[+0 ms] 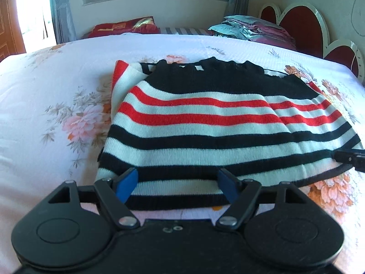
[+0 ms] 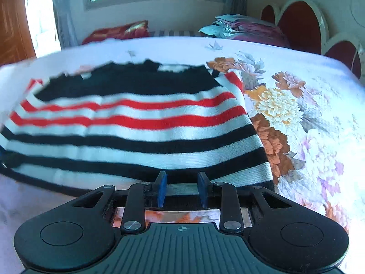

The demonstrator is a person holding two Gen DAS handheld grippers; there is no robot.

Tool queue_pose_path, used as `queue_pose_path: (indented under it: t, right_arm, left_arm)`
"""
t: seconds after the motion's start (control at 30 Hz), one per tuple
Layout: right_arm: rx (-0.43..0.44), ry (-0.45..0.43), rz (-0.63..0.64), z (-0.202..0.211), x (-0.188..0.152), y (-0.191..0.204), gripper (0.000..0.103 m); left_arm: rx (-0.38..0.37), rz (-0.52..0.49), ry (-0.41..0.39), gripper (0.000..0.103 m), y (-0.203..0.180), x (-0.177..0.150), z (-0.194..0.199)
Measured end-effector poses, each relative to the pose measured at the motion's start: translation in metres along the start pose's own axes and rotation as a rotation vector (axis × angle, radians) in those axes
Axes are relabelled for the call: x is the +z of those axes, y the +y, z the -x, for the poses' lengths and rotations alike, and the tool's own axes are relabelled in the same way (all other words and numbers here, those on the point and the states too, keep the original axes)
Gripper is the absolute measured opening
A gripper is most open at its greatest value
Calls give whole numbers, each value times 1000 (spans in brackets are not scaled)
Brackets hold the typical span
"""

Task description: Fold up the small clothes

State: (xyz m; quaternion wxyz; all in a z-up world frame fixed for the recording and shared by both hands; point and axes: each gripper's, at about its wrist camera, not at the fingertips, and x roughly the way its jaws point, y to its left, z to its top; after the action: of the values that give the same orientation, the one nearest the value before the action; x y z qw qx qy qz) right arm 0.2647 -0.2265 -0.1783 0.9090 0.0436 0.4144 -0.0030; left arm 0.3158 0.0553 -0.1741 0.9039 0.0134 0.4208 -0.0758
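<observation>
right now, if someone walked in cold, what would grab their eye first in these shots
The striped sweater, in bold red, white and black bands, lies across the middle of the floral bedspread. Both grippers sit at its near hem: the left gripper with jaws wide, the right gripper with jaws much narrower, its blue pads straddling the hem's edge. Behind, a red heart-shaped headboard stands at the right.

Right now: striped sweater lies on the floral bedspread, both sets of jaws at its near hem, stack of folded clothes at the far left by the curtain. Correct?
One error: the stack of folded clothes sits at the far right, by the red headboard, not by the curtain. The left wrist view shows it. The striped sweater does lie on the floral bedspread, both sets of jaws at its near hem.
</observation>
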Motion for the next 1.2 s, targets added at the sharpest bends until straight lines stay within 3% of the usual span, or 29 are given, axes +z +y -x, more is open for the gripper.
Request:
queue_pose_path:
  t: [0.2,0.3,0.57,0.8,1.1,1.2]
  right_arm:
    - [30,-43,9,28,-2,15,32]
    - [47,-59,-8,39,-3,22,62]
    - [117,-108,-13,51,-1,35,62]
    - [194,-86,-2,20,15,40,62]
    - [287,-71,38,-30,48,45,62]
    - [266,-39,97,-48,46,55,62]
  left_arm:
    - [-33,56,24,86,5,-2,12]
    - [-51,87,39,91,8,-4,16]
    - [-128,296,93,91,28,-19,20]
    - [-204,552,75,94,45,-31,11]
    - [-181,668,-33,98,38,-15,-16]
    - [-181,691,-57,93,39,-9,-23]
